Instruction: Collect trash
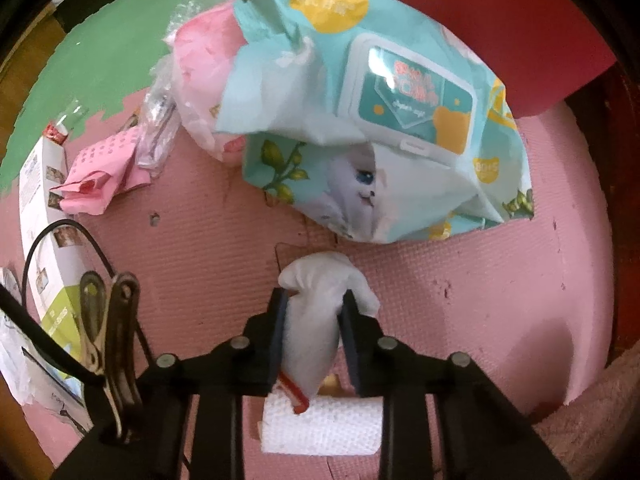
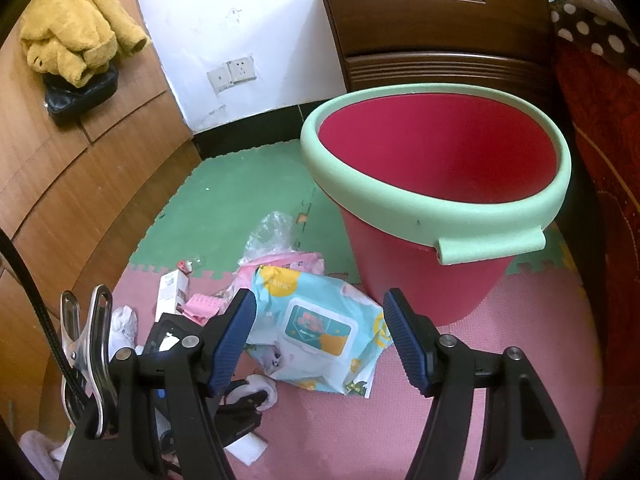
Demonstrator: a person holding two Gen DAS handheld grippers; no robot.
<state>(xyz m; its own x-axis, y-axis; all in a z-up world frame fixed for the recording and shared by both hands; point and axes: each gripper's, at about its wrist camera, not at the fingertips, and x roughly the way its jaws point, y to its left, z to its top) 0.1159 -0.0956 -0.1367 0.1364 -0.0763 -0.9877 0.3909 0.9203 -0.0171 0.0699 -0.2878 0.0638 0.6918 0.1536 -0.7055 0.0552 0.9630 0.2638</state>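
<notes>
Step in hand: pickup of one trash item. Left gripper (image 1: 314, 300), pointing down, clamped on a crumpled white tissue (image 1: 320, 304) over the pink mat (image 1: 480, 300). Right gripper (image 2: 320, 336) spread wide, empty. Beyond: wipes packet (image 1: 380, 120), pink wrappers (image 1: 100, 176). Next, likely: lift and carry over the packet to the red bucket (image 2: 432, 248).

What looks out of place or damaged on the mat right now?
Litter lies loose on the pink mat beside the red bucket, not in it: a crumpled wet-wipes pack, pink paper, clear wrap, a paper towel. The left gripper pinches a white wad. The mat is pitted.
</notes>
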